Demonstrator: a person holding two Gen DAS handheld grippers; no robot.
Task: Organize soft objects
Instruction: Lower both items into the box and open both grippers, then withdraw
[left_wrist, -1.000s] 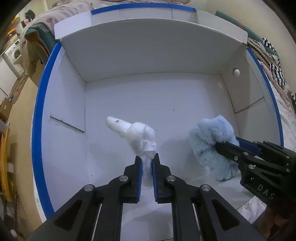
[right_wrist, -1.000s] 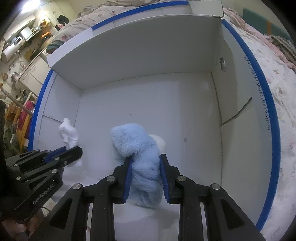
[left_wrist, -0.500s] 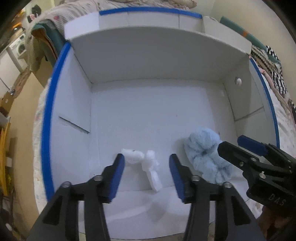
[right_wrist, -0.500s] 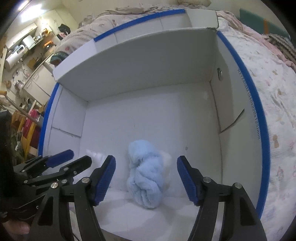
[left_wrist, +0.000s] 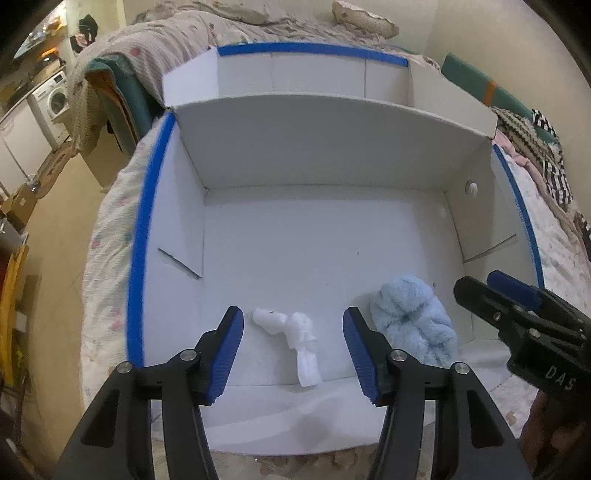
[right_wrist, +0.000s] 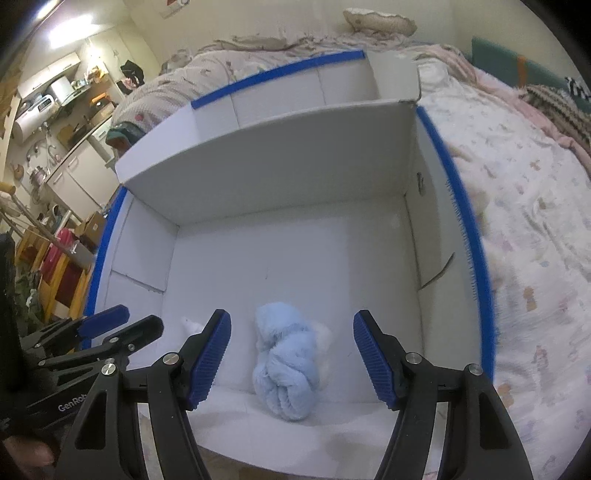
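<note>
Now both grippers, left and right, hover spread-fingered above the box's toys.

Two soft toys, one box
</note>
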